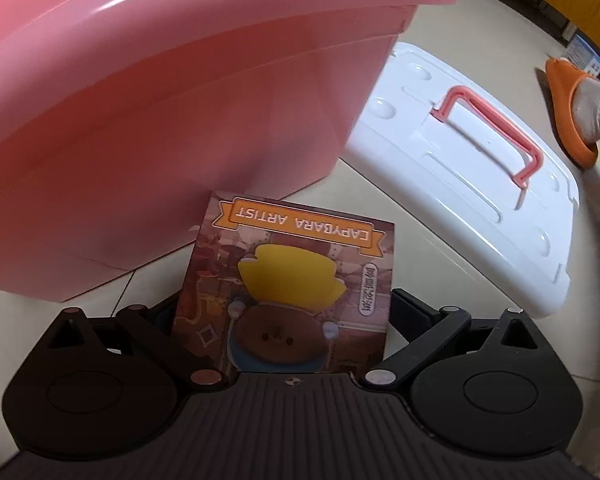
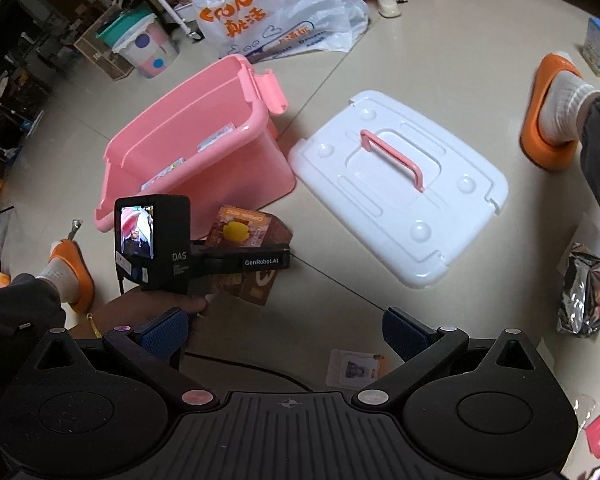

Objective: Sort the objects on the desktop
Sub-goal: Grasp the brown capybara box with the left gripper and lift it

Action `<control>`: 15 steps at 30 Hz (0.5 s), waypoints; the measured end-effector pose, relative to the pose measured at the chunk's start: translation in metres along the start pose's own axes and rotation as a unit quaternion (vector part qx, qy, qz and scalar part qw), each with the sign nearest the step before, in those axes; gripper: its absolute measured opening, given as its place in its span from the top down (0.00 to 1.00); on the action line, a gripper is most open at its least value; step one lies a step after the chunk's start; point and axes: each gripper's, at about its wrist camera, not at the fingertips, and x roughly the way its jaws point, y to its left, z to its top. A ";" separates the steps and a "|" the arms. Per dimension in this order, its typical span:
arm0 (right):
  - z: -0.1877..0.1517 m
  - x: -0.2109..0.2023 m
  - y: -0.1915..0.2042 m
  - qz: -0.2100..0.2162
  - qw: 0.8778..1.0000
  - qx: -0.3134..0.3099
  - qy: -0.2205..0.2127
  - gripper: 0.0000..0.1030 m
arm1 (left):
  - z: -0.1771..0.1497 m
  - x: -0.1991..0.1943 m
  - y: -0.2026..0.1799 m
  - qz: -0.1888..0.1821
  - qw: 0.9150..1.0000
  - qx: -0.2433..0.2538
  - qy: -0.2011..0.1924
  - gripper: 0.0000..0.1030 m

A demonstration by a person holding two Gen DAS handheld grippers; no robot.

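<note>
My left gripper [image 1: 284, 308] is shut on a brown "Capybara Artist" box [image 1: 288, 280], held close to the outer wall of the pink bin [image 1: 172, 120]. In the right wrist view the left gripper [image 2: 256, 248] holds the box [image 2: 244, 232] just in front of the pink bin [image 2: 204, 152], which has several small boxes inside. My right gripper [image 2: 284, 334] is open and empty, above the tiled floor. A small card packet [image 2: 354, 368] lies on the floor under it.
The bin's white lid with a pink handle [image 2: 396, 184] lies on the floor right of the bin, also in the left wrist view [image 1: 472, 168]. A foil bag [image 2: 588, 288] lies at right. Feet in orange slippers [image 2: 552, 116] flank the area. A plastic shopping bag [image 2: 276, 8] lies behind.
</note>
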 end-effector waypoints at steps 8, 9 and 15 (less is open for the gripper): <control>-0.002 0.004 0.001 -0.002 1.000 -0.001 0.011 0.00 | -0.009 0.004 -0.003 0.034 0.999 -0.002 0.011 0.17; -0.002 0.004 0.001 -0.001 1.000 0.000 0.012 0.00 | -0.010 0.002 -0.004 0.036 0.999 0.000 0.007 0.17; -0.002 0.004 0.001 -0.005 1.000 -0.006 0.014 0.00 | -0.024 -0.005 -0.012 0.030 0.999 0.004 0.023 0.18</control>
